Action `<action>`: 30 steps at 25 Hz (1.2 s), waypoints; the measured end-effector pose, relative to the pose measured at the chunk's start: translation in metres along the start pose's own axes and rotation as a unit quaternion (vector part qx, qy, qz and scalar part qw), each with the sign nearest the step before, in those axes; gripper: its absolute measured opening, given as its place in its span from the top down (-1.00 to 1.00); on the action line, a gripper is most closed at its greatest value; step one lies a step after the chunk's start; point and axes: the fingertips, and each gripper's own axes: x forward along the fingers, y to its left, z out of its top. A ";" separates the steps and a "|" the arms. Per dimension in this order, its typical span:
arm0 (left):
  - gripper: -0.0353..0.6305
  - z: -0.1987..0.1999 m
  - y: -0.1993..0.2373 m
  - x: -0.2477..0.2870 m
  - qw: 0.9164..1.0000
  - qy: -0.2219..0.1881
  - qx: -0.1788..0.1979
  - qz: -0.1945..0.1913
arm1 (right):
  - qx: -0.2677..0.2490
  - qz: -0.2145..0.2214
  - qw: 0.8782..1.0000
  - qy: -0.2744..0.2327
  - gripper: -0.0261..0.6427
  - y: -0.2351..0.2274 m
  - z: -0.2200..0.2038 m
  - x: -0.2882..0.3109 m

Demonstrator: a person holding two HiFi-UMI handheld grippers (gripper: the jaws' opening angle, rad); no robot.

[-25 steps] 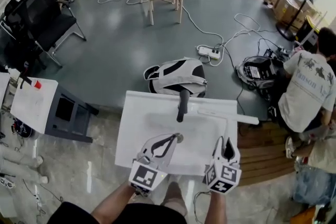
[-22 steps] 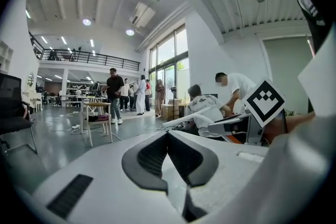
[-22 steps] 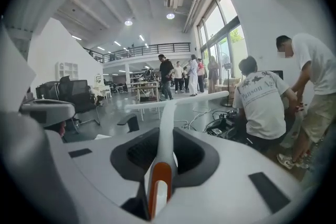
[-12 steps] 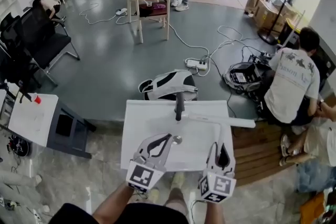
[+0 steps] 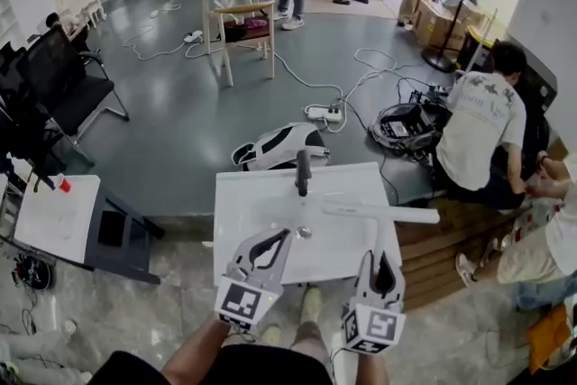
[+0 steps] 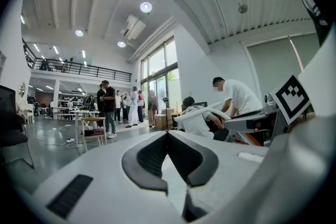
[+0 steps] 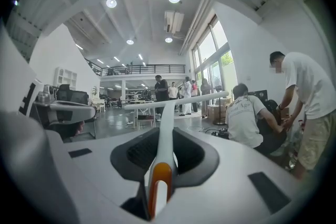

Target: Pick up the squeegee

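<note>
The right gripper (image 5: 377, 261) is clamped on the squeegee (image 5: 380, 214). In the right gripper view its jaws (image 7: 164, 139) press from both sides on the white handle of the squeegee (image 7: 167, 113), and the handle's orange end sticks out behind them toward the camera. The handle runs forward to the long white blade, which lies crosswise at the far end.

From the head view, the blade spans the right part of the white table (image 5: 252, 203) and its right end reaches past the table's right edge. Whether the blade rests on the table top or sits just above it is hard to say from this angle.

The left gripper (image 5: 287, 237) hangs over the near left part of the table, just beside a small round drain (image 5: 305, 233). In the left gripper view its jaws (image 6: 168, 136) are together with nothing between them.

A black tap (image 5: 303, 171) stands at the table's far edge, near the middle. Behind the table a grey-and-white backpack (image 5: 279, 147) lies on the floor, and to the table's right a person in a white shirt (image 5: 482, 126) sits low among cables.
</note>
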 end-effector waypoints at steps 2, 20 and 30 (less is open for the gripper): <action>0.89 0.000 -0.004 -0.005 1.000 -0.002 0.002 -0.005 | -0.002 -0.001 1.000 -0.006 0.69 0.004 0.003 -0.009; 0.89 -0.002 0.004 -0.016 1.000 -0.004 0.000 -0.009 | -0.004 0.013 1.000 -0.020 0.69 0.029 0.010 -0.011; 0.89 -0.004 0.008 -0.013 1.000 -0.004 -0.001 -0.010 | -0.005 0.015 1.000 -0.019 0.69 0.033 0.012 -0.006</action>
